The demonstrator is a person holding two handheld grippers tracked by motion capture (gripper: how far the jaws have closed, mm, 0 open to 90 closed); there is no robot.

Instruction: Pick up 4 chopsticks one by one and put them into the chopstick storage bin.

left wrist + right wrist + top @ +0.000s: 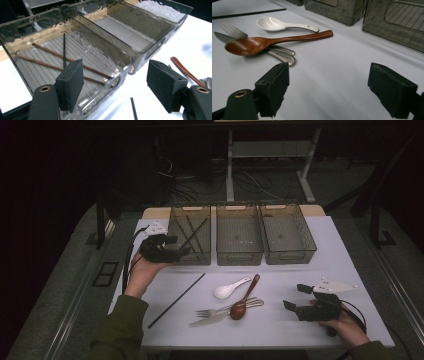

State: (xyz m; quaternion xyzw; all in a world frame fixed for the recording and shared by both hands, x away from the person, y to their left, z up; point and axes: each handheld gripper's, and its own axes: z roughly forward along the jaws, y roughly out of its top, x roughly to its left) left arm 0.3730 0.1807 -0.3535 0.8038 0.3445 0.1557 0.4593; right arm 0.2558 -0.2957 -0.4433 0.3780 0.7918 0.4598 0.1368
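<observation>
My left gripper (pixel 178 246) is open and empty, held at the front left corner of the left bin (pixel 176 210). In the left gripper view its jaws (pixel 115 72) stand wide apart over that bin's near wall (pixel 105 92). Inside lie two brown chopsticks (pixel 57 56) and one black chopstick (pixel 64 48). My right gripper (pixel 295 296) rests low at the right front of the table, open and empty (pixel 329 75). To its left lie a wooden spoon (pixel 245 297) (pixel 262 43), a white spoon (pixel 230 289) (pixel 279 24), and a fork (pixel 212 311) (pixel 232 29) beside a knife (pixel 207 321) (pixel 279 55).
A loose black chopstick (pixel 177 300) (pixel 249 13) lies slantwise on the white table (pixel 280 325), left of the cutlery. The middle bin (pixel 239 251) and right bin (pixel 287 252) hold nothing I can see. Floor, cables and desk legs lie beyond the table's far edge.
</observation>
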